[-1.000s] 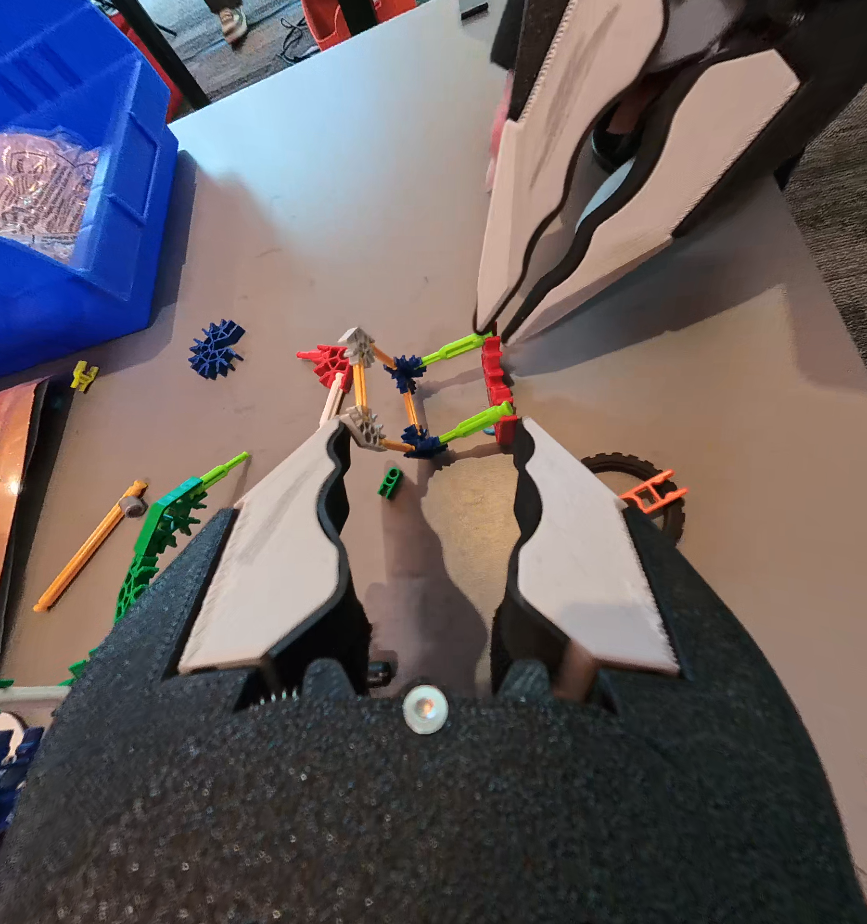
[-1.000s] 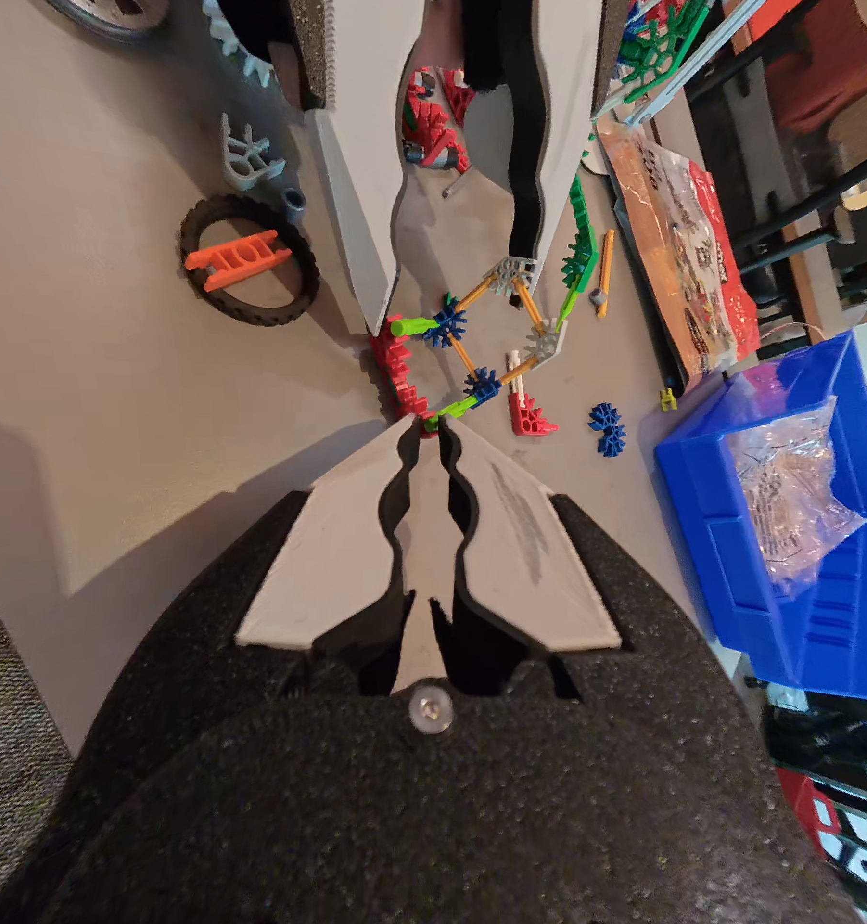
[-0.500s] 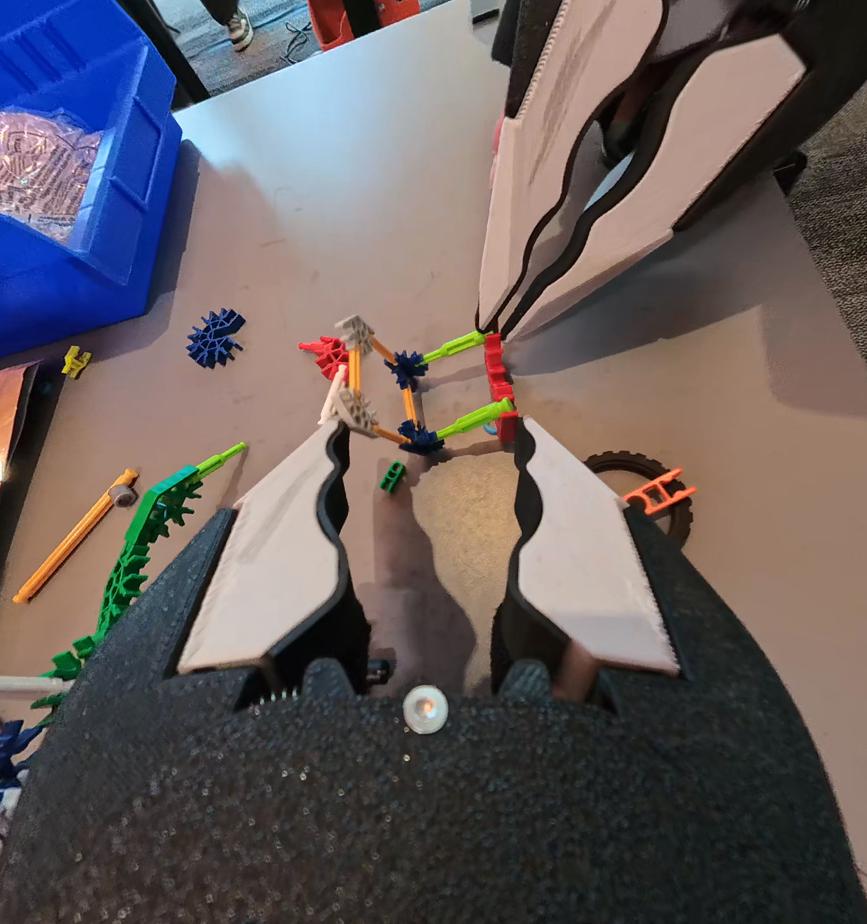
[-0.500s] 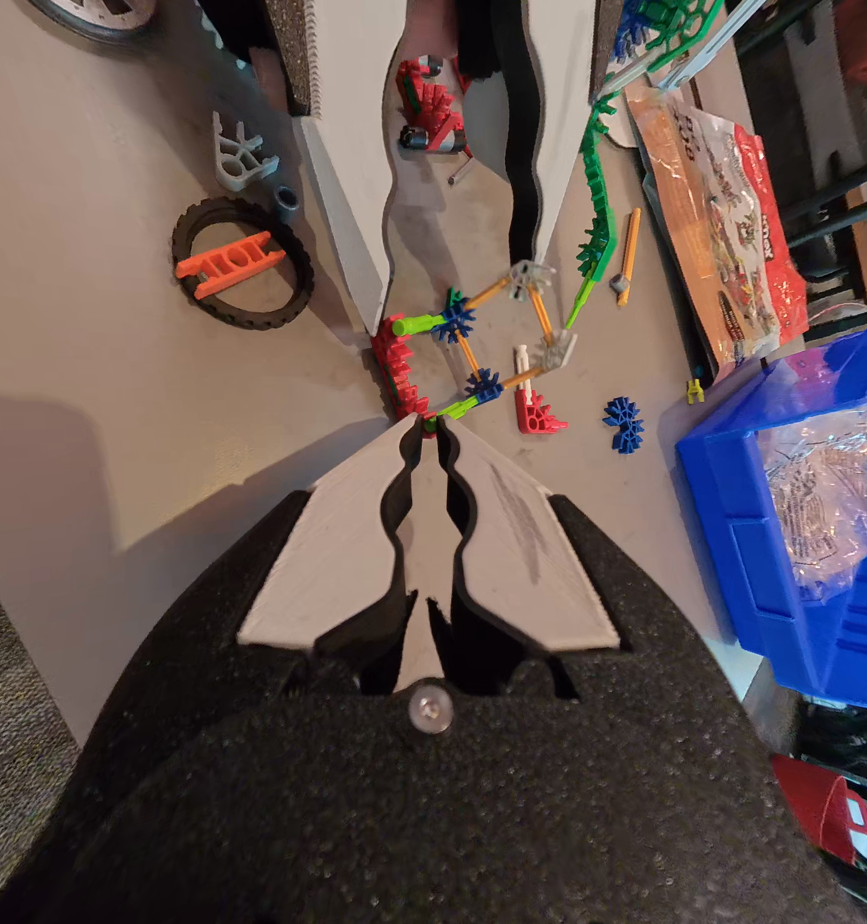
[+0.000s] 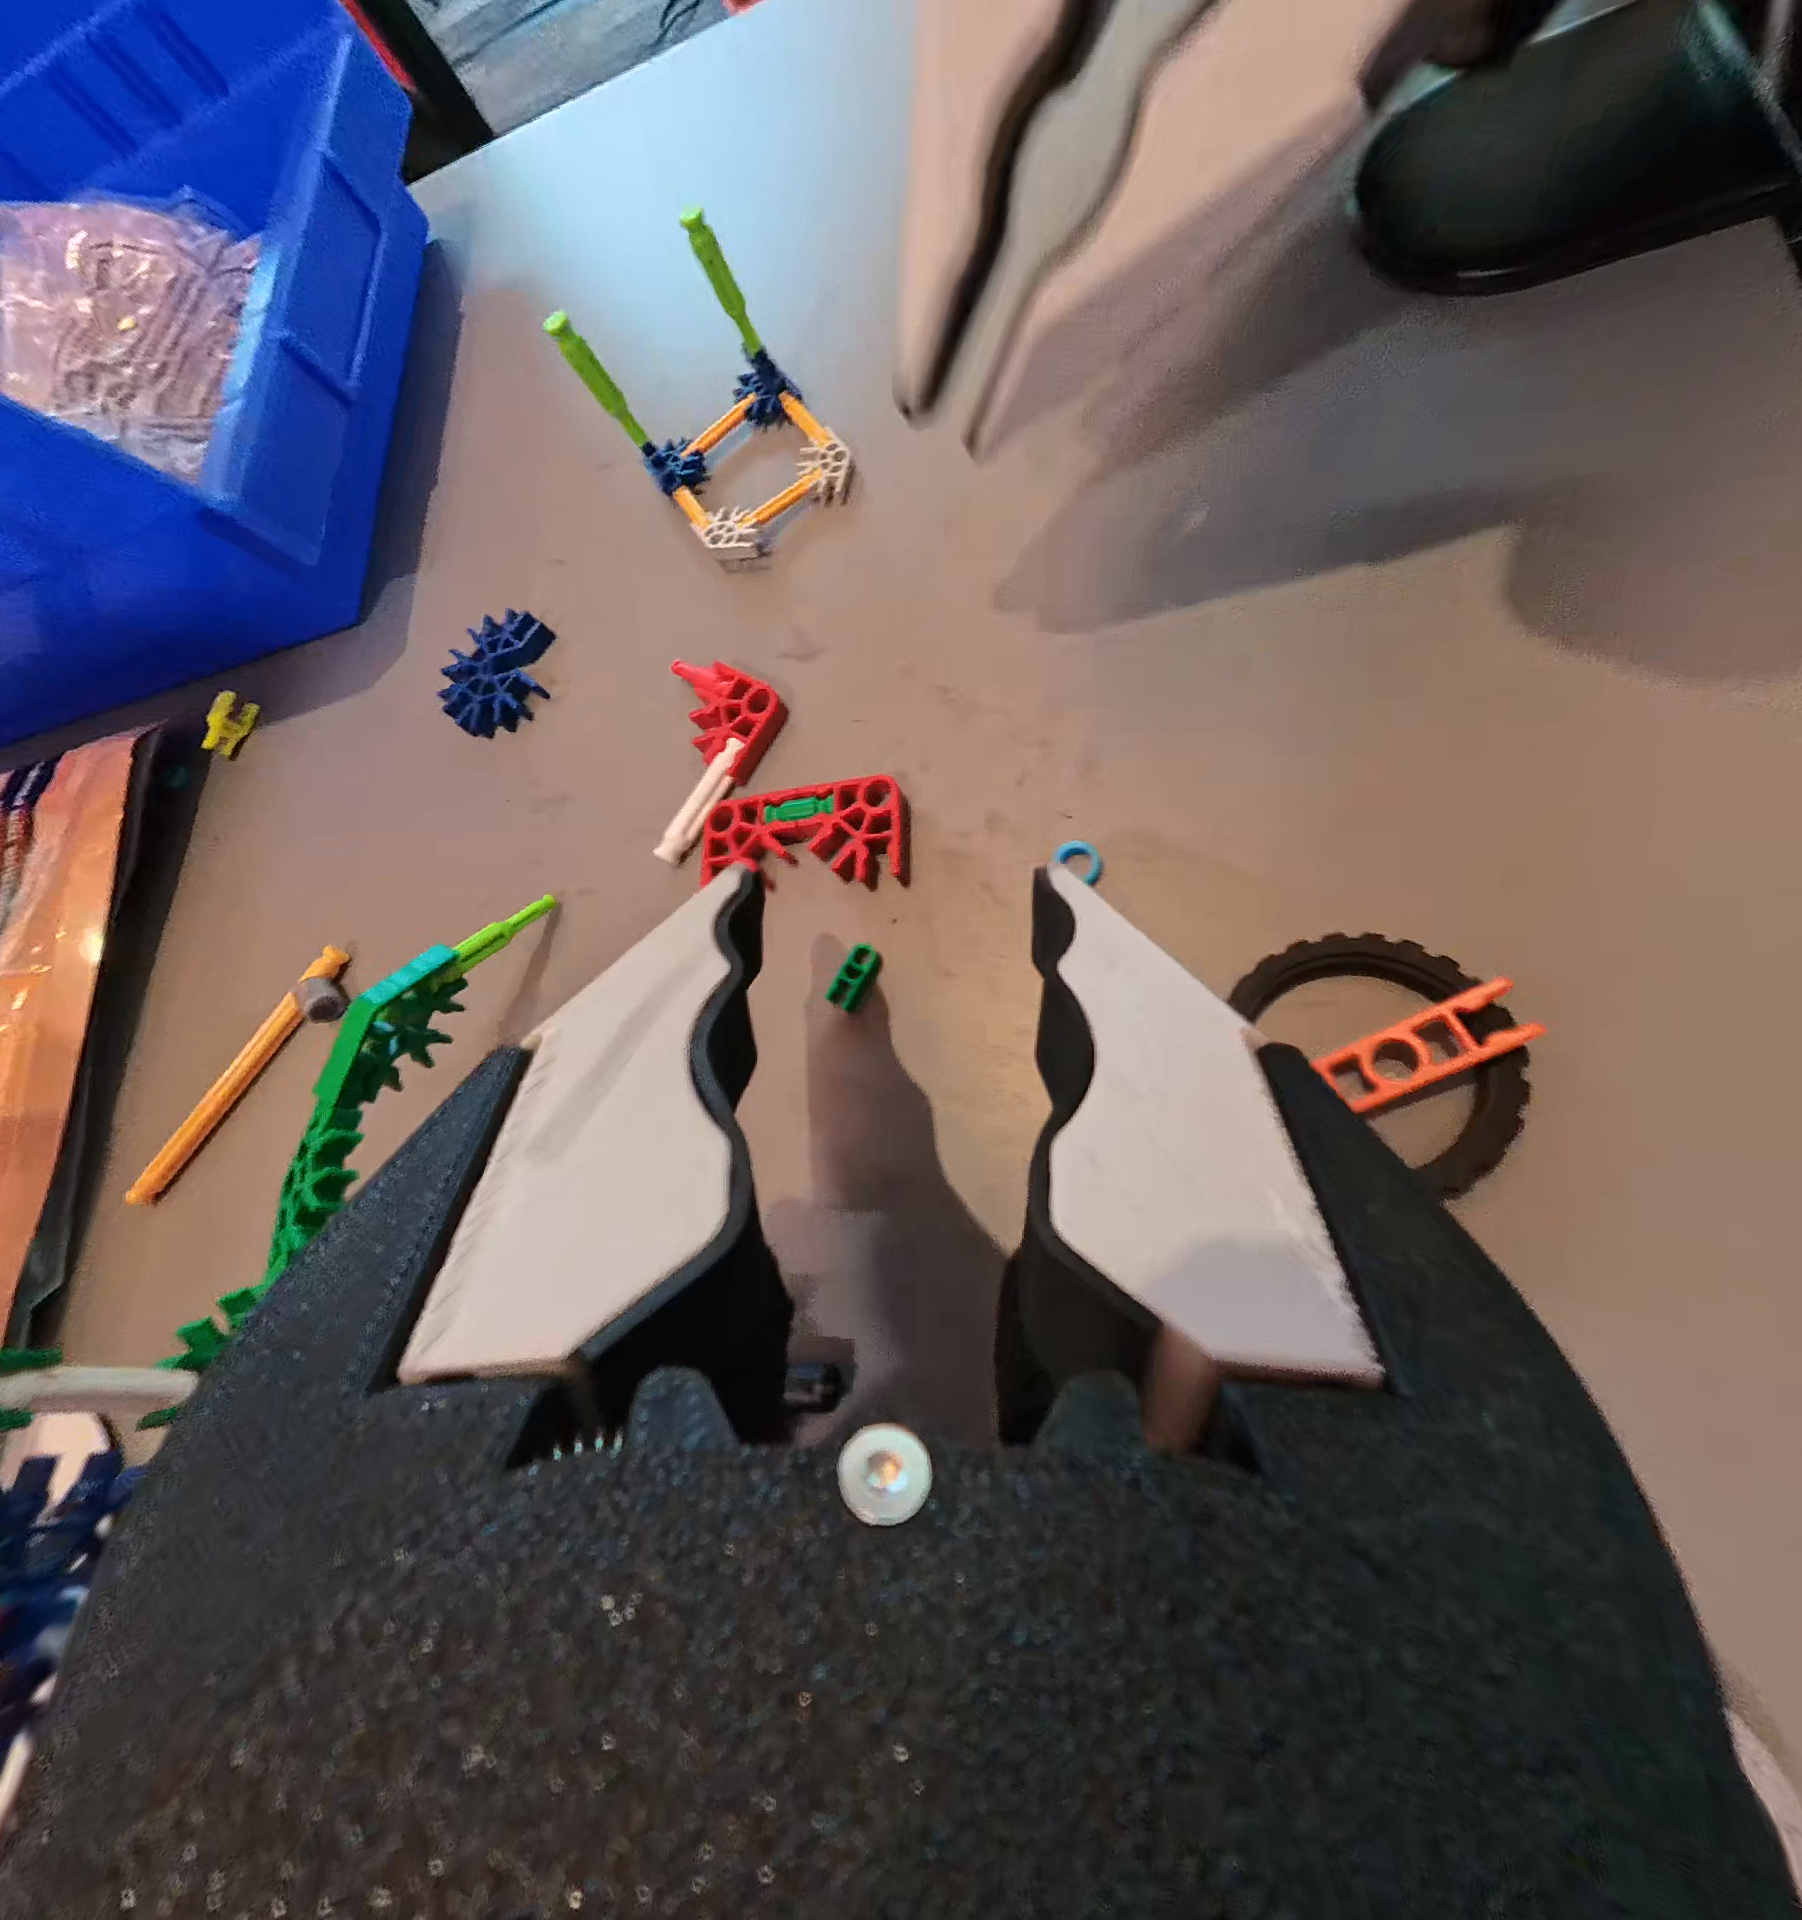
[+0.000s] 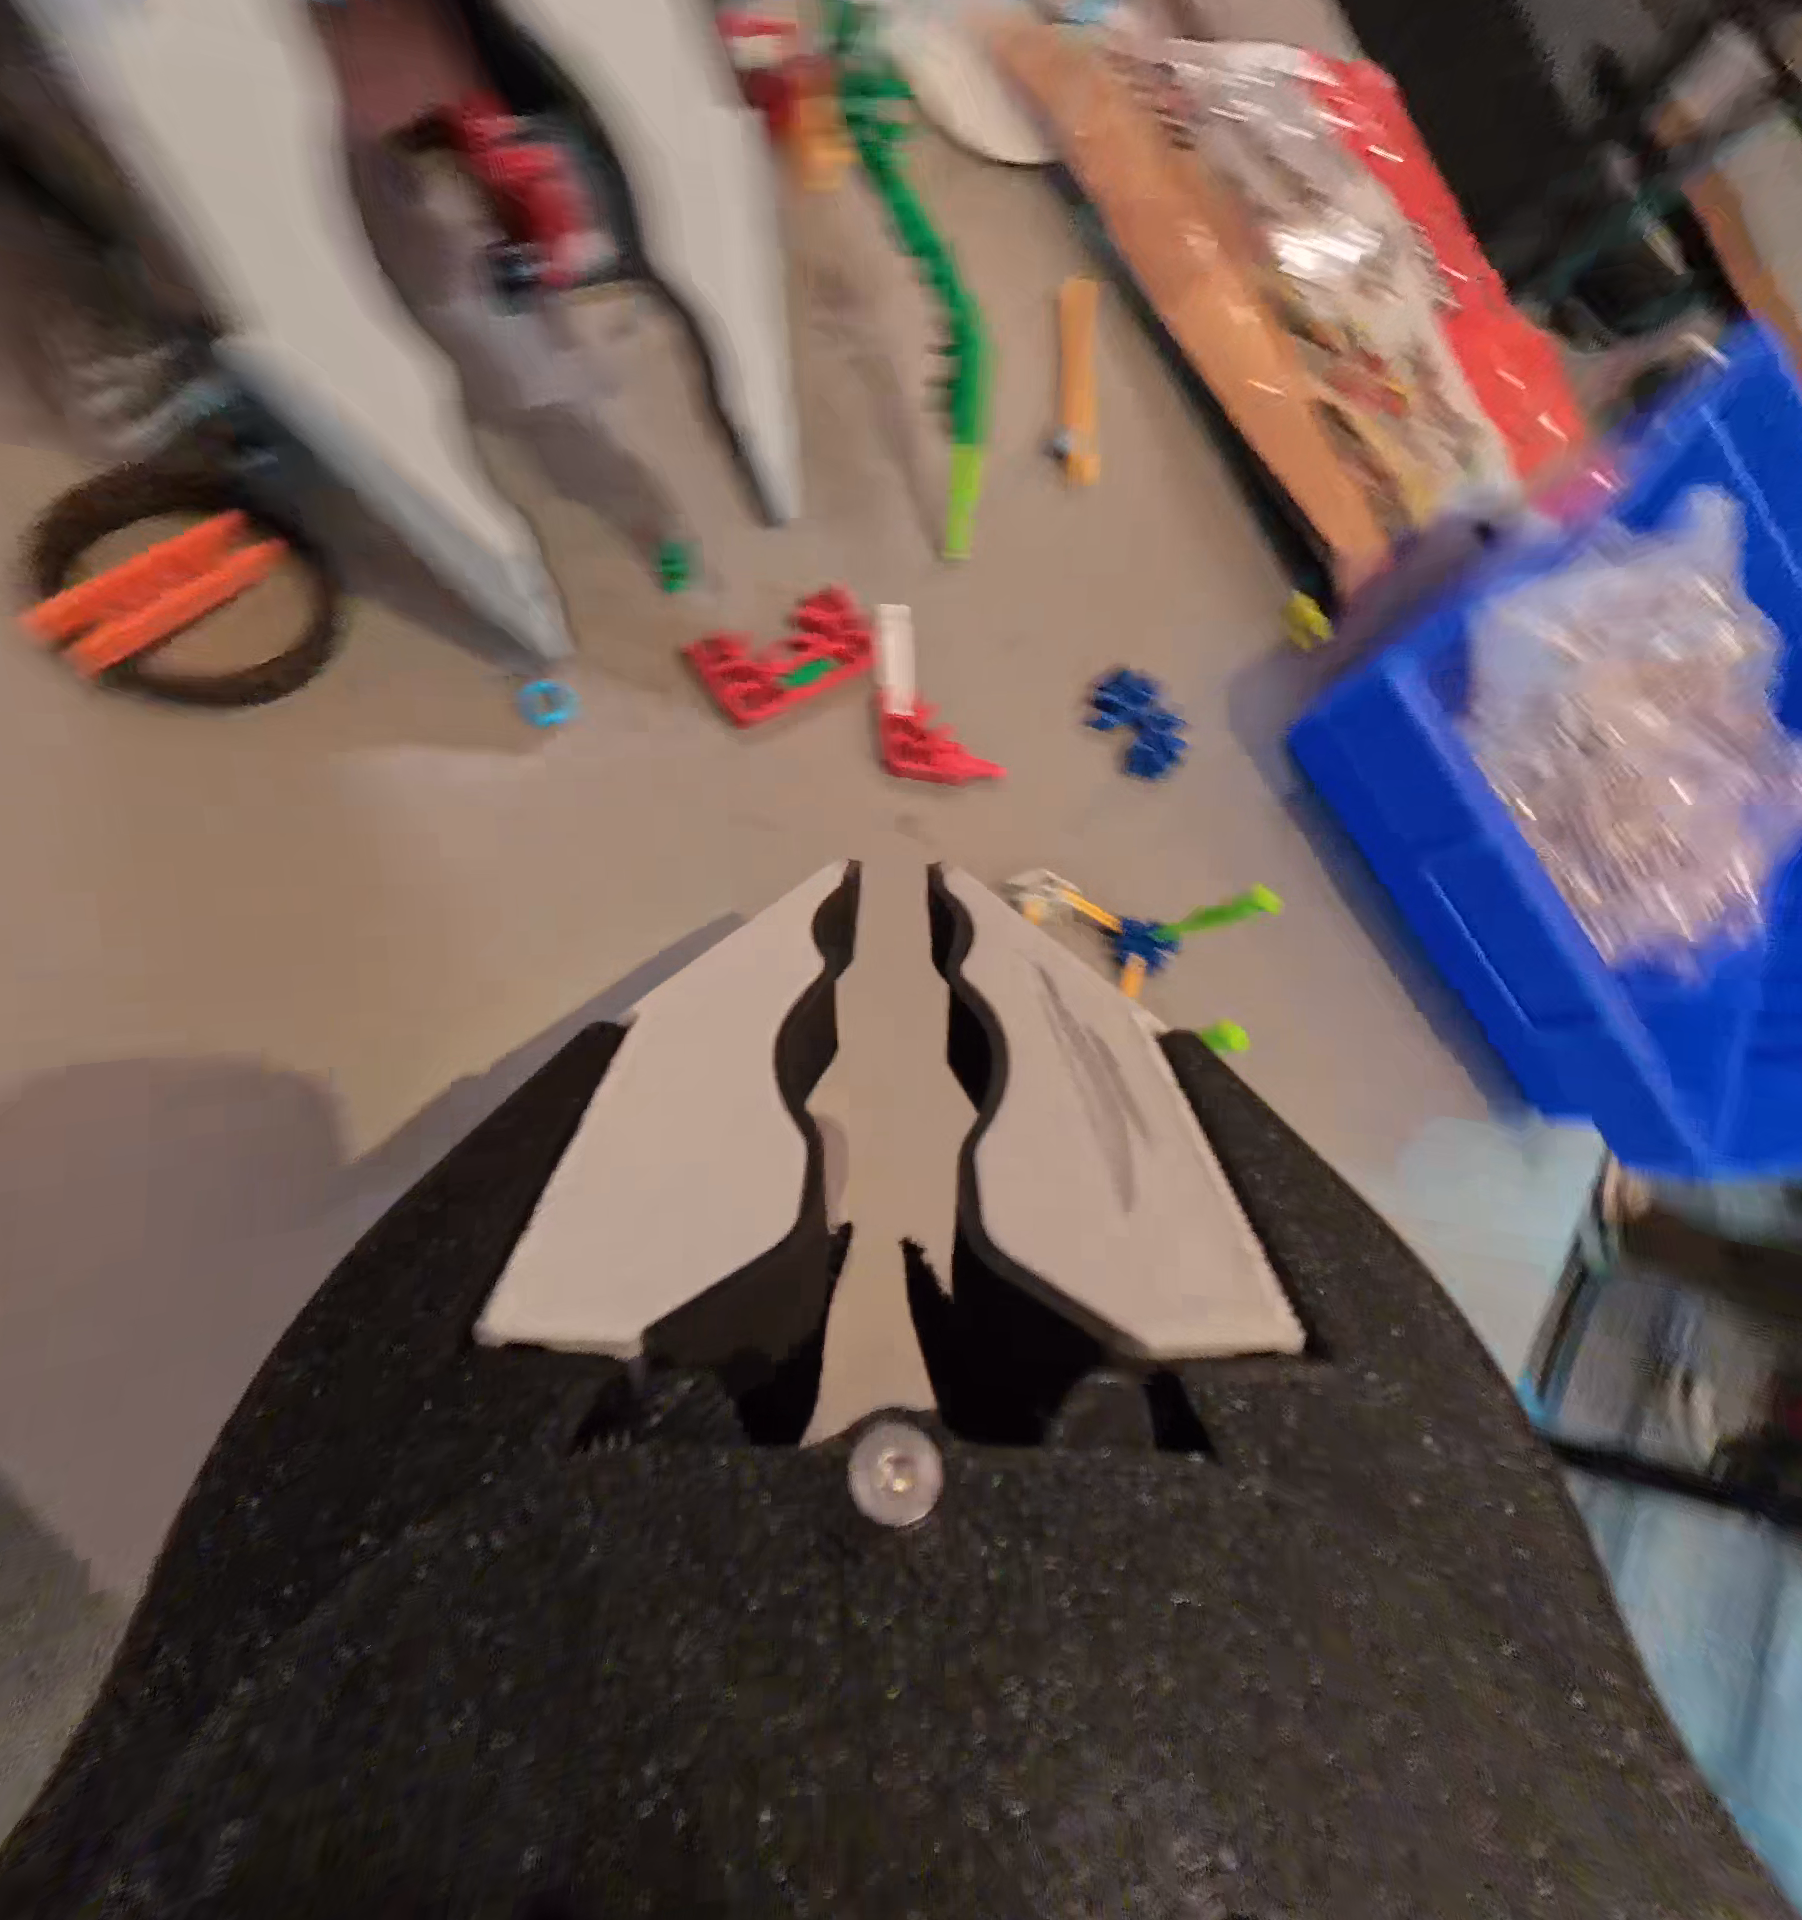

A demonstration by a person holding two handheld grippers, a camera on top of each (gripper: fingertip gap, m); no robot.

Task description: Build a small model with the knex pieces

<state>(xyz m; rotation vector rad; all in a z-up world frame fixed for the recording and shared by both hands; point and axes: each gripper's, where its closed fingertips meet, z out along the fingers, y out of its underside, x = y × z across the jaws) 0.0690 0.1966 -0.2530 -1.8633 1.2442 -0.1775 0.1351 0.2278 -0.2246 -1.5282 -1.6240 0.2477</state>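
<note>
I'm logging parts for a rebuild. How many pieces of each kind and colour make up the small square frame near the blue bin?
Lime green rods: 2
Orange rods: 4
Blue connectors: 2
Grey connectors: 2
Total: 10

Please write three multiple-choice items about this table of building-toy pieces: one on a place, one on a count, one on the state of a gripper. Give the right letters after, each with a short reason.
1. Where does the orange ladder-shaped piece lie?
A. in the blue bin
B. across the black tyre ring
C. on the square frame

2. How many lime-green rods stick out of the square frame?
A. two
B. four
C. none

3. How does the left gripper stand?
A. shut on the red connector
B. shut on nothing
C. open, holding nothing

Answers: 1 B, the piece rests over the ring's rim. 2 A, two rods leave the two dark blue connectors. 3 C, bare table shows between its fingers.
</note>
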